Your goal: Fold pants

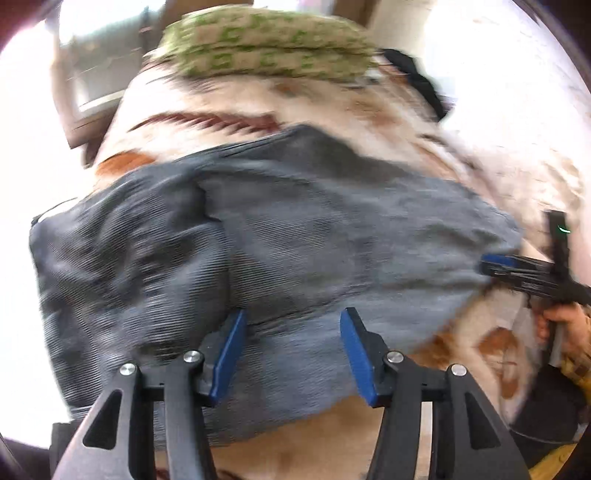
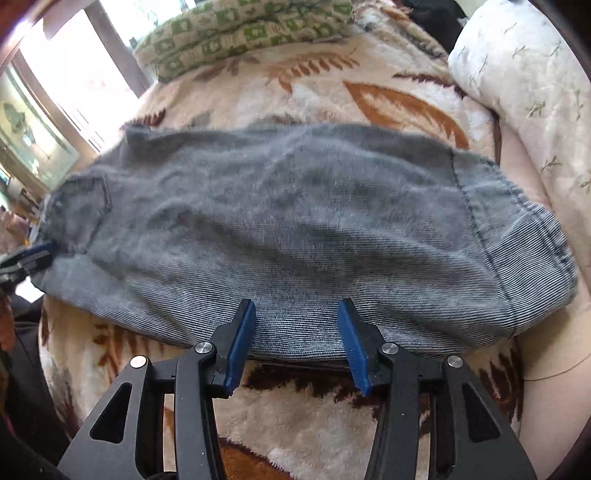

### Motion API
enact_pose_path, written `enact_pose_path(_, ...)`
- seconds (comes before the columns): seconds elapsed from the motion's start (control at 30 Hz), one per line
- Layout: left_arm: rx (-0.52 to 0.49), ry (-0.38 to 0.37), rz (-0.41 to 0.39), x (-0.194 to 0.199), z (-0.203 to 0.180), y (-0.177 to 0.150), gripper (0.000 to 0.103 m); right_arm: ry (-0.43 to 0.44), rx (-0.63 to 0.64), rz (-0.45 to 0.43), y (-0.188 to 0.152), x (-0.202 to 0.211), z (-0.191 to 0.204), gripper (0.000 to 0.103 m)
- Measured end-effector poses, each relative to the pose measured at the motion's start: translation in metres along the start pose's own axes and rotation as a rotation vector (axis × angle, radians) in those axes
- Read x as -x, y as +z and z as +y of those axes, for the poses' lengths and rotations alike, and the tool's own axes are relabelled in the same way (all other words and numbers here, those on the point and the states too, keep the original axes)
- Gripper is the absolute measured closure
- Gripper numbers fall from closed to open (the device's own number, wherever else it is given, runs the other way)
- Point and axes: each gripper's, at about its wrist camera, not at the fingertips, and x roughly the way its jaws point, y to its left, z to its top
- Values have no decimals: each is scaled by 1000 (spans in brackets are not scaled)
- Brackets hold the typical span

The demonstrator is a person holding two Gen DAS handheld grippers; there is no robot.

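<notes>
The grey denim pants [image 1: 280,236] lie folded into a wide band across the leaf-patterned blanket [image 1: 236,99]. My left gripper [image 1: 293,321] is open, its blue pads low over the near edge of the pants at their left end. My right gripper [image 2: 295,314] is open too, over the near folded edge of the pants [image 2: 295,221] toward the right end. In the left wrist view the right gripper [image 1: 495,264] looks nearly closed at the pants' far right edge. In the right wrist view the left gripper [image 2: 44,251] shows at the pants' left edge by a back pocket.
A green-patterned pillow [image 2: 236,33] lies at the head of the bed. A white floral pillow [image 2: 524,81] sits at the right. A window [image 2: 74,74] is at the left. A dark garment [image 1: 417,77] lies at the far right of the bed.
</notes>
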Motion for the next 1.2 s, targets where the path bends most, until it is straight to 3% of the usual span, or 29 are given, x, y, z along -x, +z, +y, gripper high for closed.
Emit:
enact_pose_path(0.13,-25,26,-1,-8,-1,-3,48,40,-56,-2,3,9,-8,54)
enact_pose_path(0.23,-50,67,3,-6,-13,-2,45,70,-173,-88,1,41,-27,53)
enact_pose_path(0.3,-37,44,-17,0,-21,1,45,50,-231,-124,-3,58,-40,49)
enact_pose_path(0.33,-33,38,-36,4,-24,3,42,25,-253,-141,-6,66,-47,44)
enact_pose_path(0.47,-56,52,-75,6,-52,14,23,-41,-363,-157,-24,79,-72,43)
enact_pose_path(0.57,-101,68,-78,-1,-75,23,21,-19,-464,-135,-36,72,-87,43)
enact_pose_path(0.73,-160,210,-16,-14,-86,21,21,49,-582,-76,-48,54,-101,43)
enact_pose_path(0.87,-98,348,59,-16,-46,2,22,54,-590,-75,-49,54,-101,43)
enact_pose_path(0.93,-14,283,55,-7,-18,-9,20,66,-579,-83,-47,55,-98,42)
enact_pose_path(0.97,33,286,54,-1,-5,-15,20,65,-572,-84,-46,55,-97,39)
enact_pose_path(1.03,96,259,51,9,17,-25,34,57,-561,-80,-45,54,-95,38)
enact_pose_path(1.07,122,228,46,13,24,-28,36,56,-560,-76,-45,52,-94,38)
enact_pose_path(1.2,100,203,40,23,13,-27,37,49,-563,-77,-45,51,-96,38)
